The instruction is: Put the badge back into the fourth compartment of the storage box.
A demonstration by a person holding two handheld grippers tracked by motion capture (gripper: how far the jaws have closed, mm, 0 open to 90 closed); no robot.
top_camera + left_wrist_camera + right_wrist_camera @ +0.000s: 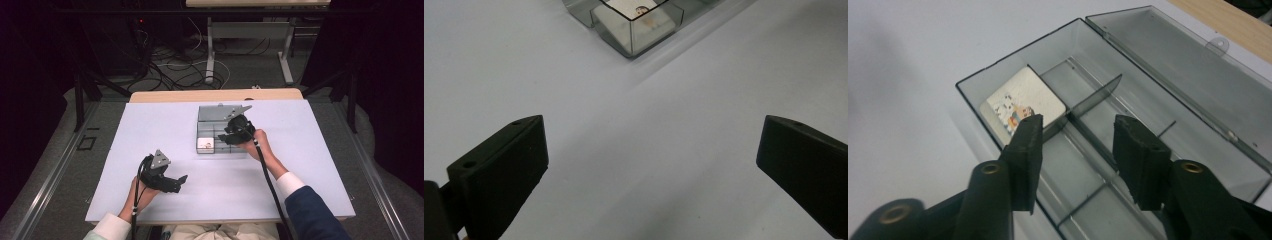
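High view, left gripper (176, 181): nearest the camera, held low over the bare desk (150, 130), well apart from the box on its near-left side; jaws parted, holding nothing.
High view, right gripper (231, 134): over the box, held by the person's right hand (256, 145); its jaws cannot be read from this view.
High view, box (212, 144): clear plastic compartment box near the desk's middle, its lid (212, 112) folded open on the far side.
High view, card (206, 145): small white piece in the near-left compartment of the box.
Left gripper view, left gripper (651, 165): jaws wide apart over plain desk surface (649, 125), clamping nothing.
Left gripper view, box (639, 30): one corner compartment at the top edge, well ahead of the jaws, with the card inside.
Right gripper view, right gripper (1078, 145): jaws apart and empty, above the box interior, astride a divider (1095, 97).
Right gripper view, card (1020, 102): white, with a small printed picture, lying flat in the box's end compartment, just beyond the left jaw tip.
Right gripper view, lid (1188, 70): lying open beside the box.
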